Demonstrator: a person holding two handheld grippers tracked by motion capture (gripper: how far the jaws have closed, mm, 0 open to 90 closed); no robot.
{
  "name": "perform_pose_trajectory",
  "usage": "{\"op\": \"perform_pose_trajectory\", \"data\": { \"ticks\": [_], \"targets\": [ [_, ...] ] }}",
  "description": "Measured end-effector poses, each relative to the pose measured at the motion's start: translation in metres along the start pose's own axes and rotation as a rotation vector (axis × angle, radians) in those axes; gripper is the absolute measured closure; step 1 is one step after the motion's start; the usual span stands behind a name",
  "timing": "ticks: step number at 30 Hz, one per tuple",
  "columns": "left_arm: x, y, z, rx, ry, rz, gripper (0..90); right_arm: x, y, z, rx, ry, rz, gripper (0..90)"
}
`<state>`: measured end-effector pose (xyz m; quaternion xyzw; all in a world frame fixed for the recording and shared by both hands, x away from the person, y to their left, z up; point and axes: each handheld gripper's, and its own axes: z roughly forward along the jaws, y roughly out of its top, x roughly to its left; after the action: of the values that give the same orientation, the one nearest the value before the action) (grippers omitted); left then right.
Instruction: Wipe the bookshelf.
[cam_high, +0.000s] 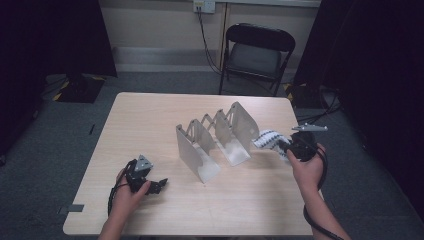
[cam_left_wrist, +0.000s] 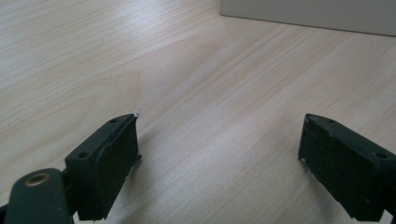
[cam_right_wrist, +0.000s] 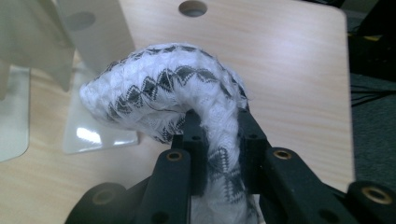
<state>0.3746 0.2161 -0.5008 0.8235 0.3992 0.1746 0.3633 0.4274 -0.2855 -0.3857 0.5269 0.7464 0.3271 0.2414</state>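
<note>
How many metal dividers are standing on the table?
3 dividers: the nearest one at the table's middle, a second behind it, and a third nearest the patterned cloth held in the right claw.

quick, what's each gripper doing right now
left gripper: open, empty, low over the table.
right gripper: closed on the patterned white cloth, beside the metal rack.

Metal rack at centre of tabletop, sock just right of rack, chair behind tabletop.
</note>
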Motion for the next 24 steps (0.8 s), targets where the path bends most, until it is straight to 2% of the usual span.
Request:
{"op": "perform_pose_trajectory", "data": {
  "ticks": [1,7,12,13,16,19,21,24],
  "targets": [
    [0.0,0.0,0.0,0.0,0.001,0.0,11.9,-0.004,0.008,-0.002,0.001,-0.022,0.0,78.0],
    [0.0,0.0,0.0,0.0,0.0,0.0,11.9,-0.008,0.013,-0.004,-0.003,-0.037,0.008,78.0],
    [0.0,0.0,0.0,0.0,0.0,0.0,11.9,0.001,0.022,-0.004,-0.035,-0.002,-0.022,77.9],
    [0.0,0.0,0.0,0.0,0.0,0.0,11.9,0.006,0.03,-0.006,-0.058,0.021,-0.032,77.8],
    [0.0,0.0,0.0,0.0,0.0,0.0,11.9,0.014,0.041,-0.009,-0.083,0.037,-0.051,77.7],
    [0.0,0.0,0.0,0.0,0.0,0.0,11.9,0.022,0.05,-0.01,-0.107,0.079,-0.079,77.8],
    [0.0,0.0,0.0,0.0,0.0,0.0,11.9,0.029,0.051,-0.006,-0.11,0.127,-0.088,77.8],
    [0.0,0.0,0.0,0.0,0.0,0.0,11.9,0.031,0.049,-0.002,-0.102,0.14,-0.108,77.7]
  ]
}}
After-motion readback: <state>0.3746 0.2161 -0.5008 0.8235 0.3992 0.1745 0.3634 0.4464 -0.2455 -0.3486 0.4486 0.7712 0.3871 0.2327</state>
